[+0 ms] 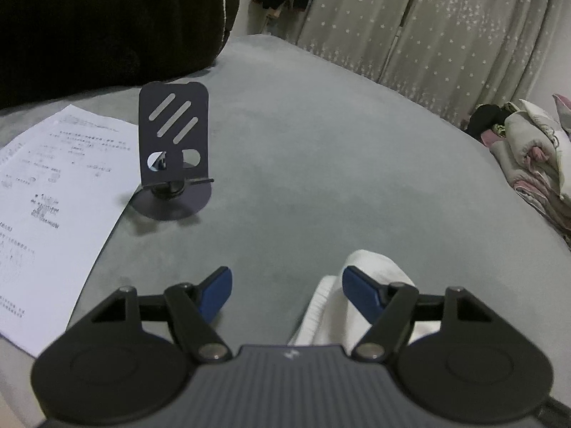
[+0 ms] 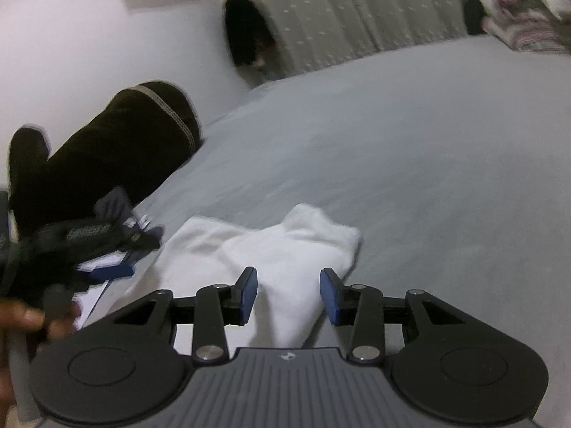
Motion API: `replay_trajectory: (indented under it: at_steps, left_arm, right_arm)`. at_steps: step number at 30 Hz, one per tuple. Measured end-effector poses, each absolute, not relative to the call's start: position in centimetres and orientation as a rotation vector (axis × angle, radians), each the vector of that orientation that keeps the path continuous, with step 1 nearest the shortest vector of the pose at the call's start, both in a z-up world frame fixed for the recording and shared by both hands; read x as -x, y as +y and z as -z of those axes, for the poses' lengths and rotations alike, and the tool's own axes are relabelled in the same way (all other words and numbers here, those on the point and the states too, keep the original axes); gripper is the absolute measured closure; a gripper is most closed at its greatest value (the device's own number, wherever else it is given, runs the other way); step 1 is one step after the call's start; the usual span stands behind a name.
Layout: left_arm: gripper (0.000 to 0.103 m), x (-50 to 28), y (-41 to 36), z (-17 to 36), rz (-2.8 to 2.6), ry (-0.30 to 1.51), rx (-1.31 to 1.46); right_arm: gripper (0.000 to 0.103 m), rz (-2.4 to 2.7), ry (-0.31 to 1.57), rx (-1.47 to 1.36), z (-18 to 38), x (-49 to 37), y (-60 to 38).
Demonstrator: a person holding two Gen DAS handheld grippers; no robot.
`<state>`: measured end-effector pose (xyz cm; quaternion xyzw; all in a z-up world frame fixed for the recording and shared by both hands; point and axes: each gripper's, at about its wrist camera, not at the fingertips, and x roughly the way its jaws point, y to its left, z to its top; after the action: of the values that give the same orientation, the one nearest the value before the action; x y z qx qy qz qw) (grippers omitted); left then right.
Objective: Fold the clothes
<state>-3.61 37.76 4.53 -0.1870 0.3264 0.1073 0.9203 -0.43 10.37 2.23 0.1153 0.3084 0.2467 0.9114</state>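
A small white sock-like garment point(image 2: 271, 249) lies flat on the grey bed cover point(image 2: 410, 164). My right gripper point(image 2: 288, 294) hovers open just above its near part, with white cloth showing between the blue pads. In the left wrist view the same white garment point(image 1: 371, 271) lies behind the right fingertip of my left gripper point(image 1: 287, 294), which is open over bare grey cover. The left gripper point(image 2: 107, 249), held by a hand point(image 2: 21, 321), also shows at the left of the right wrist view, beside the garment's left edge.
A dark phone stand point(image 1: 173, 149) stands on the bed beside printed paper sheets point(image 1: 46, 199). A black fleece item point(image 1: 107, 25) lies at the far left. Bundled bedding point(image 1: 535, 157) sits at the right edge. Starred curtains point(image 1: 428, 21) hang behind.
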Motion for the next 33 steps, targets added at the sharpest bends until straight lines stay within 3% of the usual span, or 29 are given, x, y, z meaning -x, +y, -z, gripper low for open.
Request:
replay_trajectory:
  at_steps: [8,18,24,33]
  left_arm:
    - [0.031,5.5,34.4,-5.8,-0.008,0.638,0.318]
    - [0.031,3.9,31.0,-3.2,-0.04,0.801,0.043]
    - [0.031,3.9,32.6,-3.3,-0.1,0.813,0.104]
    - [0.028,3.6,33.8,-2.7,-0.108,0.841,0.154]
  right_arm:
    - [0.063,-0.569,0.629,-0.079,-0.9,2.2,13.2]
    - [0.062,-0.588,0.626,-0.069,-0.3,1.9,12.7]
    - [0.062,-0.649,0.584,-0.154,-1.4,2.6,10.9]
    - [0.063,-0.712,0.687,-0.262,-0.7,-1.0,10.7]
